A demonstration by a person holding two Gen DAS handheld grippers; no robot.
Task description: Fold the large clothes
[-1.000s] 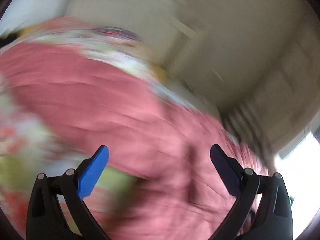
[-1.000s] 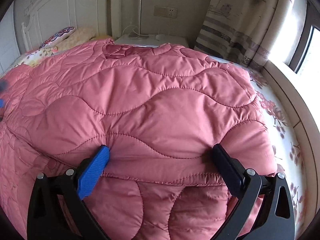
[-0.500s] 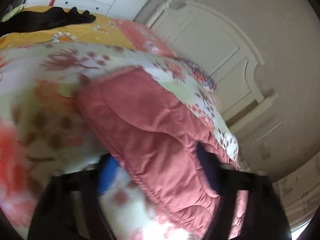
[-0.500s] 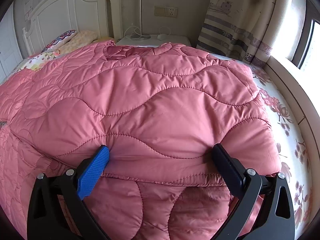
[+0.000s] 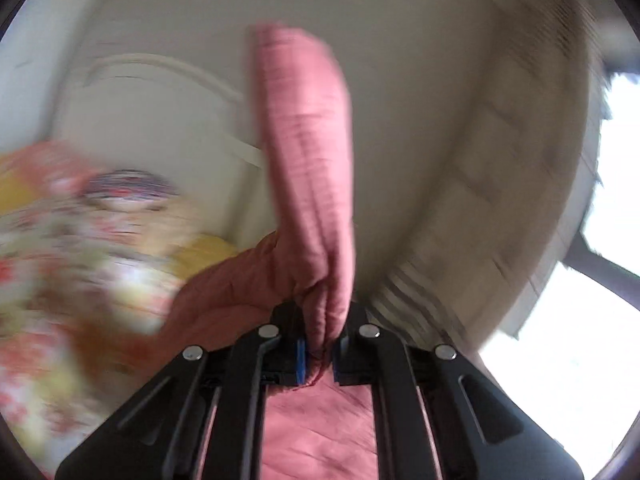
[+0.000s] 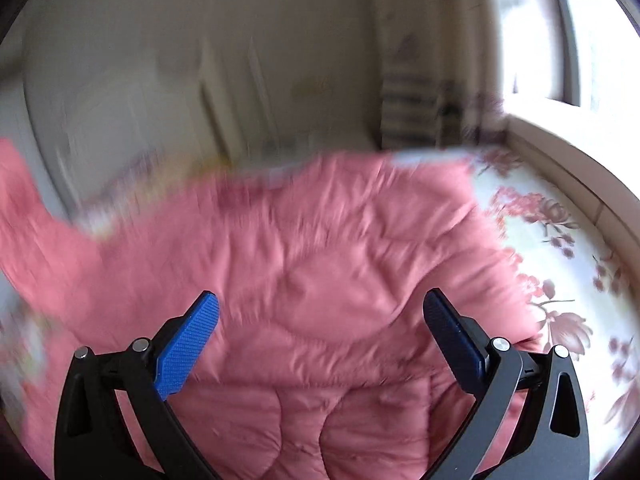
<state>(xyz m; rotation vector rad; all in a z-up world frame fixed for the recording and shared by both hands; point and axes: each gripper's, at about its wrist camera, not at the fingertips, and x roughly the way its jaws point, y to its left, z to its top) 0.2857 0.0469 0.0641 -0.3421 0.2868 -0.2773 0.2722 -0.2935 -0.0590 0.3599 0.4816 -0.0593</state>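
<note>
A pink quilted coat (image 6: 320, 264) lies spread over the bed, blurred by motion in the right wrist view. My left gripper (image 5: 318, 354) is shut on the coat's sleeve (image 5: 308, 168), which sticks up from between the jaws against the wall. My right gripper (image 6: 320, 344) is open and empty, hovering over the coat's lower part with its blue pads (image 6: 188, 344) wide apart. In the right wrist view the raised sleeve (image 6: 24, 216) shows at the far left.
The bed has a white floral sheet (image 6: 560, 248), bare at the right. A white headboard (image 5: 132, 128) and floral pillows (image 5: 80, 240) lie at the left. A striped curtain (image 6: 412, 112) and a bright window (image 6: 580, 40) are at the right.
My left gripper has closed on the sleeve and lifted it up off the bed. My right gripper has pulled back and up a little; both views now blur with motion.
</note>
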